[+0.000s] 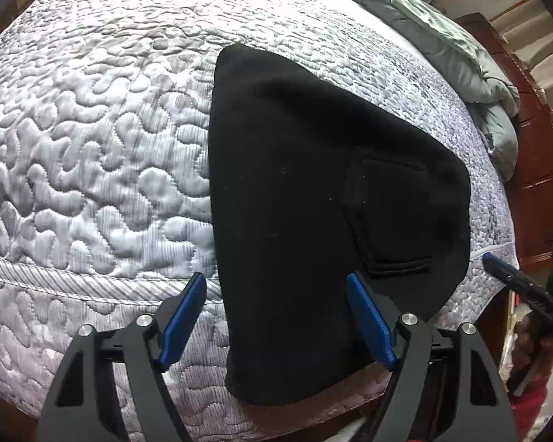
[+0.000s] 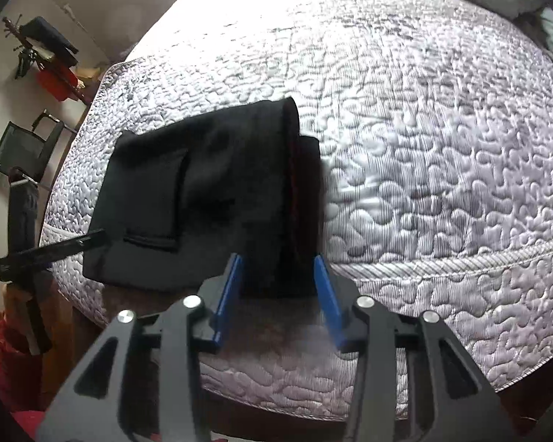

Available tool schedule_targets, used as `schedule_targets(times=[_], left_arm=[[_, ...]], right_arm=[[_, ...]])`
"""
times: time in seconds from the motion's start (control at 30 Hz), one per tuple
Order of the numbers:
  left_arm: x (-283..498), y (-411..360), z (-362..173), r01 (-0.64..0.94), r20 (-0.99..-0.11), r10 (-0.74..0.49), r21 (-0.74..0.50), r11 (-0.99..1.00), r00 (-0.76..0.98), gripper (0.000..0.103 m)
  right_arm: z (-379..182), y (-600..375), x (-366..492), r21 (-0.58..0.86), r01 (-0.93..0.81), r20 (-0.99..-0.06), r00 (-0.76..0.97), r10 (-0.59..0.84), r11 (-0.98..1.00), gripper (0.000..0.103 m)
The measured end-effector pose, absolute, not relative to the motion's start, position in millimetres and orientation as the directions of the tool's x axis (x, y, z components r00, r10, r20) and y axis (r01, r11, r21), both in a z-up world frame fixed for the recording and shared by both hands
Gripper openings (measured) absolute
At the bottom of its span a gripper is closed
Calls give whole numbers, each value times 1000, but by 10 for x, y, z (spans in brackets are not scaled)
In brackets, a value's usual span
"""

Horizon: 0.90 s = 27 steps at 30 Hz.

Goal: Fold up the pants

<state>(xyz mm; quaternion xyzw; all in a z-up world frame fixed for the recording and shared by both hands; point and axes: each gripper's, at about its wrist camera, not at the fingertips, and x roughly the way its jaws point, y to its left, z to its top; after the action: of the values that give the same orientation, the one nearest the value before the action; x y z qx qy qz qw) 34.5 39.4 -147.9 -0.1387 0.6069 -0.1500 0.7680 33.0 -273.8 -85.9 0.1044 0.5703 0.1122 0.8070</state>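
The black pants [image 1: 306, 191] lie folded into a compact bundle on the quilted mattress [image 1: 92, 140], hanging a little over its near edge. A back pocket faces up. My left gripper [image 1: 276, 283] is open, its blue fingers on either side of the bundle's near edge without touching it. In the right wrist view the same pants [image 2: 202, 191] show with a folded leg layer along their right side. My right gripper [image 2: 278, 265] is open, its jaws standing on either side of that near right edge. The other gripper's tip [image 2: 73, 245] shows at the left.
A grey-green duvet [image 1: 442, 37] is bunched at the far side of the bed. A wooden headboard or dresser [image 1: 527, 154] stands to the right. A chair [image 2: 25, 147] and a coat stand [image 2: 44, 55] are beside the bed. The mattress edge [image 2: 442, 265] runs close below both grippers.
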Motion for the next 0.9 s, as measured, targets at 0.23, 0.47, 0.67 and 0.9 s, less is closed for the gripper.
schedule_targets(times=[0.23, 0.47, 0.67, 0.9], left_arm=[[413, 226, -1484, 71, -899, -385, -379, 923, 208, 78], [482, 55, -1401, 78, -934, -298, -288, 954, 198, 78], [599, -232, -1396, 108, -960, -215, -199, 974, 178, 84], [758, -308, -1506, 63, -957, -230, -222, 973, 176, 88]], right_arm=[[-978, -2592, 568, 280, -50, -914, 293, 282, 959, 61], [-1069, -2576, 710, 237, -41, -938, 252, 239, 971, 66], [-1162, -2468, 802, 161, -87, -966, 192, 175, 983, 74], [-1472, -2421, 959, 207, -69, -971, 104, 213, 976, 87]])
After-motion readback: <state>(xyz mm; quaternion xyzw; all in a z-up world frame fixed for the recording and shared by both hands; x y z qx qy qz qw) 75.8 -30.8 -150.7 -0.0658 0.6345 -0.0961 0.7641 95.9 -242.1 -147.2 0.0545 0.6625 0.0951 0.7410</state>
